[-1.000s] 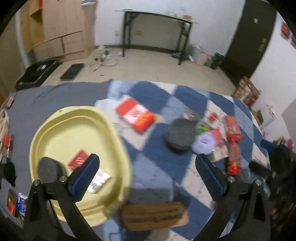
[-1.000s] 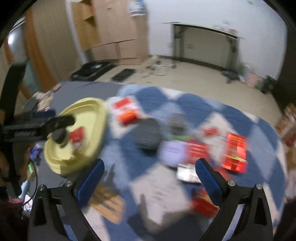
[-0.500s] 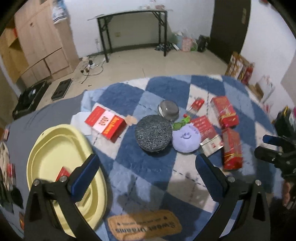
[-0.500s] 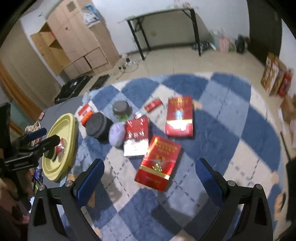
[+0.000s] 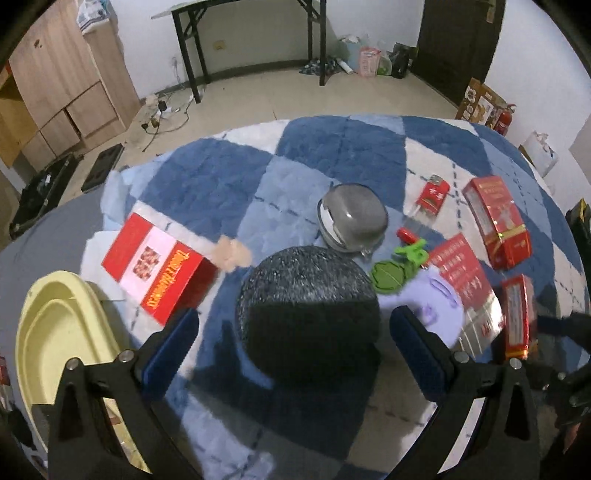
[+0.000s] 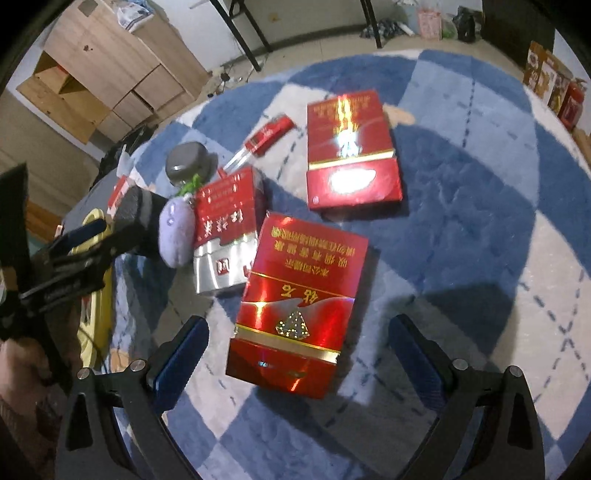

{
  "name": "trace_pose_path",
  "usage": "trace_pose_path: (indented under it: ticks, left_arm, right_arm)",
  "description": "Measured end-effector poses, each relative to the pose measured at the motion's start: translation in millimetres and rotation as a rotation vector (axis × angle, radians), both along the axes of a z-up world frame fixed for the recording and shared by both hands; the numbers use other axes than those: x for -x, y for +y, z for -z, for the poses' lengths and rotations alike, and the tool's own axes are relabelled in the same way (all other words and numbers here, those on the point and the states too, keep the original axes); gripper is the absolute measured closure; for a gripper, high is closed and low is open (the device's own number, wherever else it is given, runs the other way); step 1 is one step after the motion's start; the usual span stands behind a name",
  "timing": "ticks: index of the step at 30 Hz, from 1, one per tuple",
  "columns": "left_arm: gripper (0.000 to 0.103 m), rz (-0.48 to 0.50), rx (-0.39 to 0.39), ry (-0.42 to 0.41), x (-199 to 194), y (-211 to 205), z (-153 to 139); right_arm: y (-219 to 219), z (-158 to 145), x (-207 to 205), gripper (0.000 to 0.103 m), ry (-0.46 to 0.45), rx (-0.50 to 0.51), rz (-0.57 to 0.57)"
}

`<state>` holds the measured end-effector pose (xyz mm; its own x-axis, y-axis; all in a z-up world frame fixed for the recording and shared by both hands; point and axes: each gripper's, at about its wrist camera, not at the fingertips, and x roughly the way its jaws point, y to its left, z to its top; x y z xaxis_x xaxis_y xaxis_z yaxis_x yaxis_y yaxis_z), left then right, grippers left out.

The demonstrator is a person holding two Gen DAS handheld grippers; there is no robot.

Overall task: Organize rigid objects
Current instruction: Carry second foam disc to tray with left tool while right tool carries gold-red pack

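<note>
Left wrist view: blue checkered rug (image 5: 332, 155), beige floor (image 5: 258, 96).

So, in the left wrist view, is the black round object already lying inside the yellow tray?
No. The black round object lies on the blue checked rug, apart from the yellow tray at the left edge.

A black table (image 5: 251, 33) is seen against the far wall, wooden cabinets (image 5: 59, 85) at the left, a dark door (image 5: 458, 44) at the right.
</note>
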<state>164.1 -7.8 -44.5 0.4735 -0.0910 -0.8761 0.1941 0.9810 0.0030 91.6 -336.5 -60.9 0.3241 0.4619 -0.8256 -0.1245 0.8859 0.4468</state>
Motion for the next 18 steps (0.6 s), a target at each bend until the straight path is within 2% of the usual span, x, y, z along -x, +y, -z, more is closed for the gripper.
trace_pose_path:
  ticks: [2, 3, 4, 5, 7, 12, 18]
  left_arm:
    - [0.001, -0.015, 0.034, 0.006, -1, 3, 3]
    - [0.009, -0.023, 0.049, 0.006, 0, 4, 4]
    - [0.024, -0.027, 0.061, 0.009, 0, 4, 5]
    - [0.032, -0.029, 0.065, 0.014, 0, 5, 5]
    - [0.034, -0.041, 0.068, 0.018, 2, 7, 5]
    - [0.034, -0.064, 0.091, -0.019, 21, 19, -21]
    - [0.034, -0.101, 0.082, -0.128, 65, 57, -82]
  right_arm:
    - [1, 8, -2, 0.015, 0.011, 0.005, -0.001]
    - [2, 11, -4, 0.019, 0.015, 0.015, -0.001]
    - [2, 13, -6, 0.02, 0.016, 0.022, -0.002]
    - [3, 13, -7, 0.024, 0.012, 0.023, 0.002]
    - [4, 12, -9, 0.036, 0.001, 0.026, -0.01]
    - [-1, 6, -1, 0.038, -0.018, 0.003, 0.008]
    - [-5, -33, 24, 0.038, -0.16, 0.048, -0.016]
